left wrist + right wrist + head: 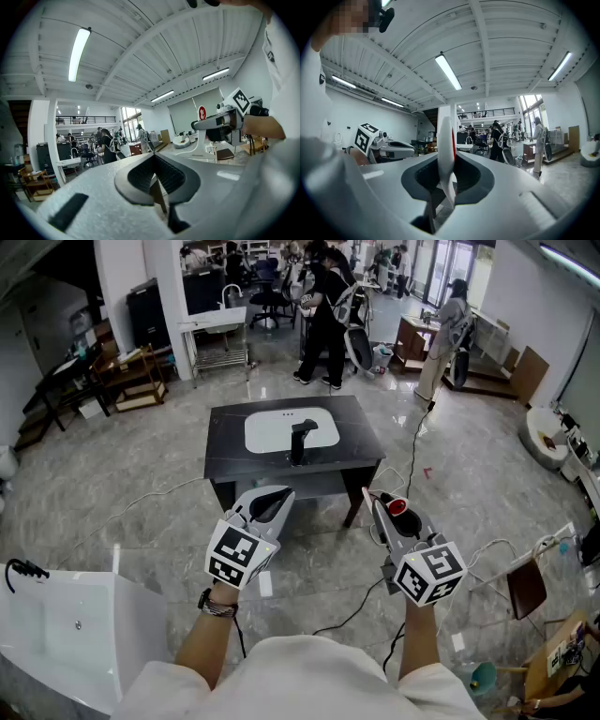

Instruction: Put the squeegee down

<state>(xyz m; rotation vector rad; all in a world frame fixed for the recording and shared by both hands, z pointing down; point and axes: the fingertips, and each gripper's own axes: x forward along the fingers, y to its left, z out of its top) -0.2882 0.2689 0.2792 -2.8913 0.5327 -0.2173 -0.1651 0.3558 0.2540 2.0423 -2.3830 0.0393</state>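
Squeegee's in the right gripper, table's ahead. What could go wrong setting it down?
The squeegee sits thin and upright in the right gripper; it may topple on release.
The faucet stands over the sink on the table; a reach could clip it.
A cable crosses the floor near the table: possible trip.

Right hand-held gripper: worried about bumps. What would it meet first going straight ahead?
Probably the black rectangular table with a white basin, near its right front corner, unless it passes above.

Both level: left tool (278, 495) closed, right tool (382, 502) clamped.
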